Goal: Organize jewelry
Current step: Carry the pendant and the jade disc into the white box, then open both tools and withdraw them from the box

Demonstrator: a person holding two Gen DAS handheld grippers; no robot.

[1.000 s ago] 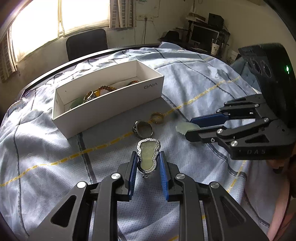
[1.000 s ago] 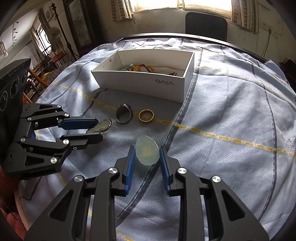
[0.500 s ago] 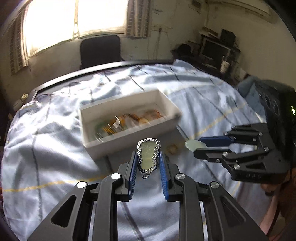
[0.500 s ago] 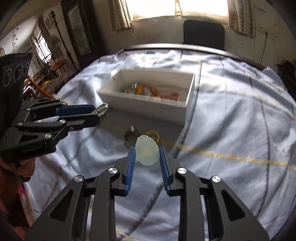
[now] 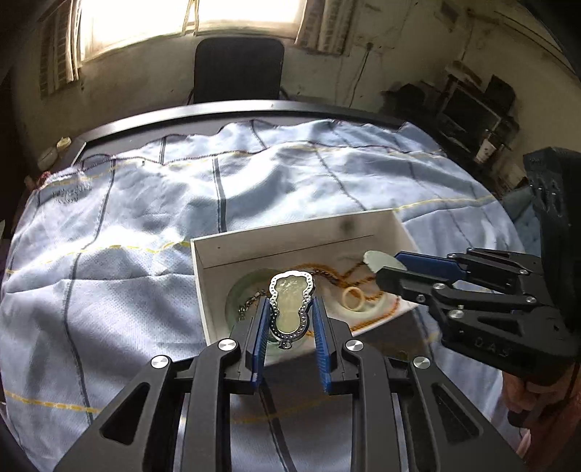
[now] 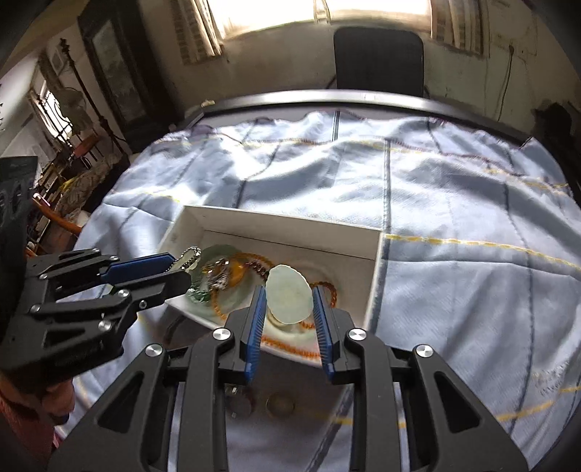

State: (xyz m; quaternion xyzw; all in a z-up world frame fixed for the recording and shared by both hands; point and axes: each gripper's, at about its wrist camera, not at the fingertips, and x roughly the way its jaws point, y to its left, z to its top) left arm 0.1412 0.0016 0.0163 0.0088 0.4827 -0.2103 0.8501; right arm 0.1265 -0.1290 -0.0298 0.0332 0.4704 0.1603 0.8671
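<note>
Nearest to us, the left tool (image 5: 288, 323) is clamped on a pendant (image 5: 290, 306): a pale green stone shaped like a gourd, rimmed with a studded silver frame and ending in a small loop at the bottom. We see it held upright between the blue pads (image 5: 260, 326), above the near left part of the box (image 5: 290, 232). The right tool (image 6: 288, 308) is closed on a disc (image 6: 289, 295), a thin, pale green oval with a smooth matte face, gripped by its edges over the near right part of the box.

Under the right tool, on the cloth (image 6: 454, 290), we make out two rings (image 6: 259, 401), one grey and one gold; both are in shadow, blurred and partly hidden by the tool's frame.

The box is white, open-topped and shallow. Inside lie a green bangle (image 5: 238, 294), a paler bangle (image 5: 370, 308), a small cream ring (image 5: 354, 298) and strings of amber beads (image 6: 326, 287). Part of the green bangle is covered by the pendant, and the box's near wall is hidden behind both tools. A silvery tangle (image 6: 219, 277) beside the beads is too blurred for us to name.

The pale blue cloth, lined with dark and yellow stripes, covers a dark tabletop (image 5: 254, 109). Beyond stands a black chair (image 5: 238, 69) under a bright window (image 5: 189, 18).
</note>
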